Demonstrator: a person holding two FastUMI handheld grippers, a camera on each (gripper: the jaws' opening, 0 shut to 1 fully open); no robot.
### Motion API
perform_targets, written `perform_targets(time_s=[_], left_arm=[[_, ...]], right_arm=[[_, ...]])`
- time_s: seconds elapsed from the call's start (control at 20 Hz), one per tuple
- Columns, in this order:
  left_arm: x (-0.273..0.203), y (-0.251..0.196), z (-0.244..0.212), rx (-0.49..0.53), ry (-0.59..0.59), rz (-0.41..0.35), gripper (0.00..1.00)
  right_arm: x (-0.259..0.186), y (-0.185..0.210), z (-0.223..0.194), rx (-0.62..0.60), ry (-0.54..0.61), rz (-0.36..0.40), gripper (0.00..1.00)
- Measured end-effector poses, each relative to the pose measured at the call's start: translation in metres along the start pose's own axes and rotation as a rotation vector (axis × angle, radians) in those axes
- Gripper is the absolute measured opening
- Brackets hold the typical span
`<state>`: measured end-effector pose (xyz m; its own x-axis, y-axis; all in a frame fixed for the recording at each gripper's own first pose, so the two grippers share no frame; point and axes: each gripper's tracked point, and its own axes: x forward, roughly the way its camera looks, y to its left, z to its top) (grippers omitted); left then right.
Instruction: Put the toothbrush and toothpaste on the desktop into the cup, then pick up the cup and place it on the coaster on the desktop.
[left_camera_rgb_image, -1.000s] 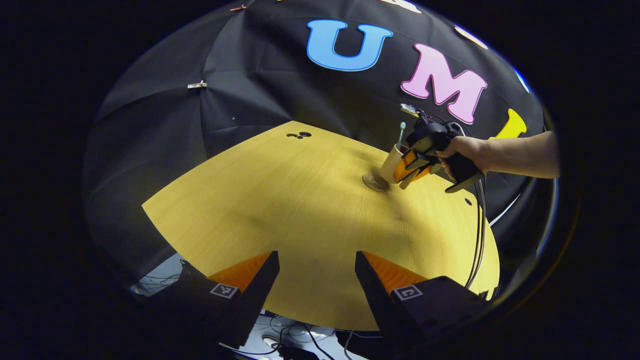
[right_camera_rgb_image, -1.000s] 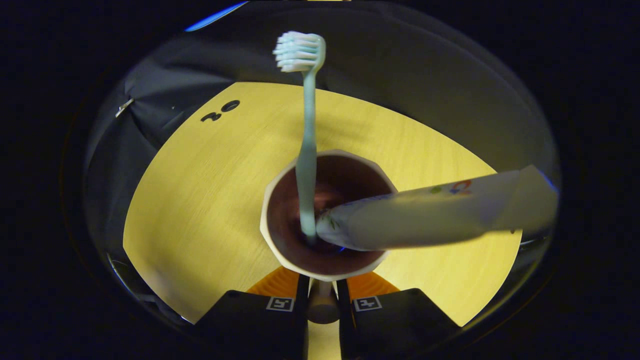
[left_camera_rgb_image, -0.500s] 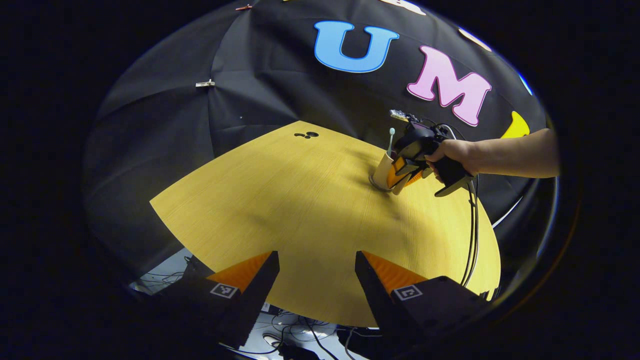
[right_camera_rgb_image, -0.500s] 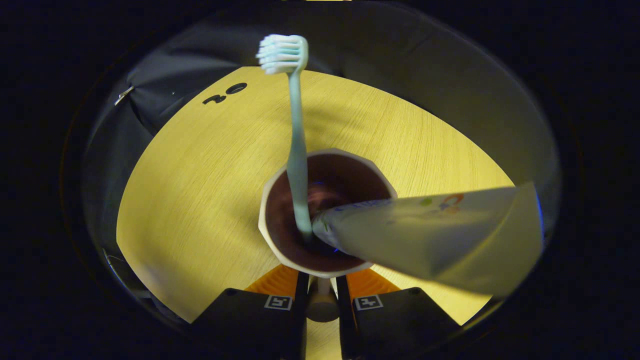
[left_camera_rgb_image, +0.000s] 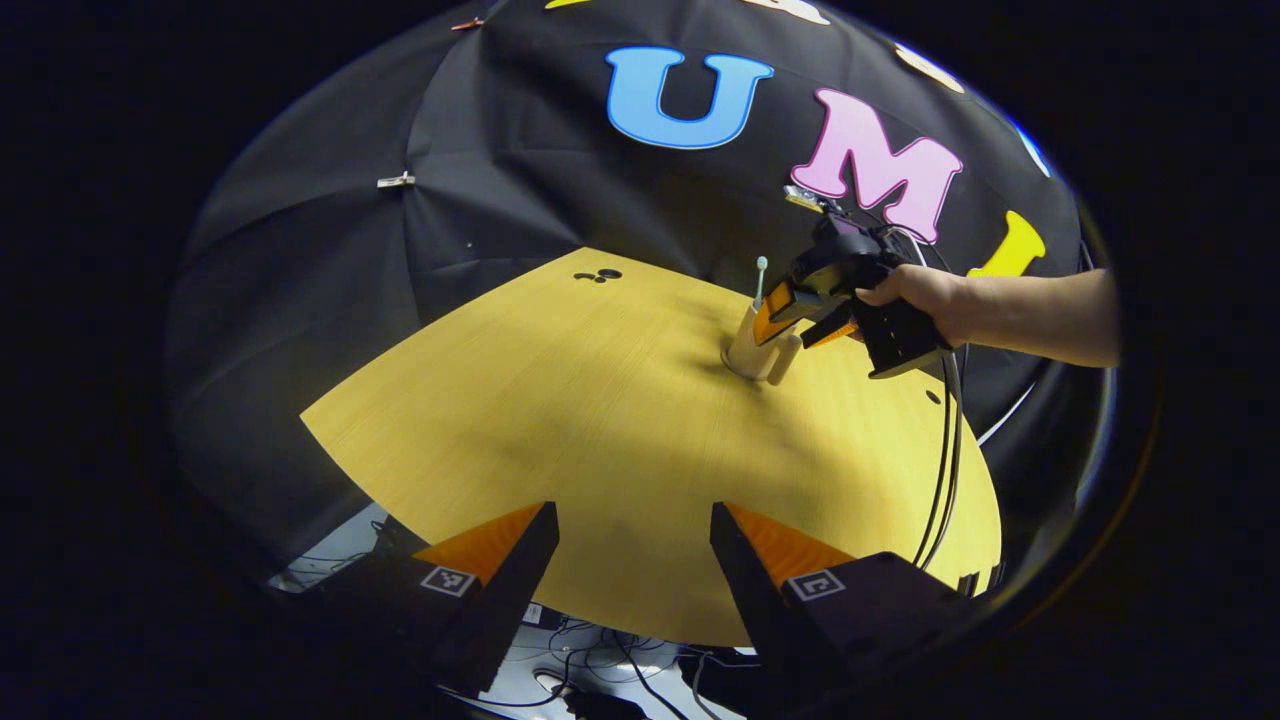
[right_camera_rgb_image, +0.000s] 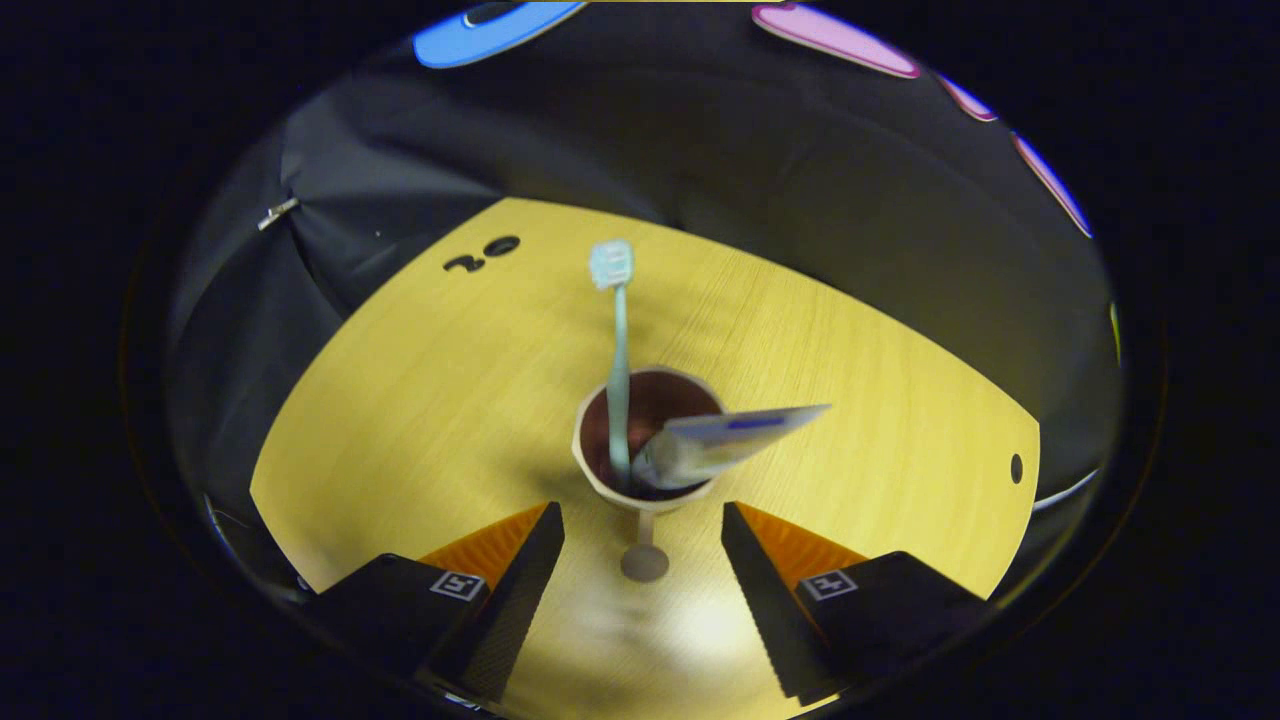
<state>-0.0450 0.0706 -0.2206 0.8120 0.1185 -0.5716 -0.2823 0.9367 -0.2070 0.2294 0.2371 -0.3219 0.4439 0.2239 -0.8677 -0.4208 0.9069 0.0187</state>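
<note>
Cup (right_camera_rgb_image: 645, 470) stands ahead of right gripper (right_camera_rgb_image: 643, 515) (fingers apart).

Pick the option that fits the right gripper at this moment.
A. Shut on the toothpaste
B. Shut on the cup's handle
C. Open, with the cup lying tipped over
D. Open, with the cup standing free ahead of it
D: in the right gripper view the right gripper is spread wide, and the cup stands upright between and beyond its fingers, untouched, holding the toothbrush and toothpaste.

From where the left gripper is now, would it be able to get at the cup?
Probably yes. The left gripper is open, with bare desktop between it and the cup. The right gripper, open beside the cup, might crowd it, and the reach looks long.
</note>
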Motion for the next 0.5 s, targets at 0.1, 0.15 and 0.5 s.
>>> perform_targets(time_s=[0.1,0.15,0.5], left_arm=[[-0.006,-0.012,0.014,0.012,-0.032,-0.026,0.97],[-0.011,-0.019,0.021,0.02,-0.052,-0.04,0.97],[-0.037,-0.078,0.087,0.115,-0.212,-0.181,0.97]], right_arm=[[-0.037,-0.007,0.004,0.017,-0.08,-0.01,0.99],[-0.055,-0.01,0.006,0.037,-0.118,-0.009,1.0],[-0.173,-0.044,-0.013,0.11,-0.313,-0.054,0.99]])
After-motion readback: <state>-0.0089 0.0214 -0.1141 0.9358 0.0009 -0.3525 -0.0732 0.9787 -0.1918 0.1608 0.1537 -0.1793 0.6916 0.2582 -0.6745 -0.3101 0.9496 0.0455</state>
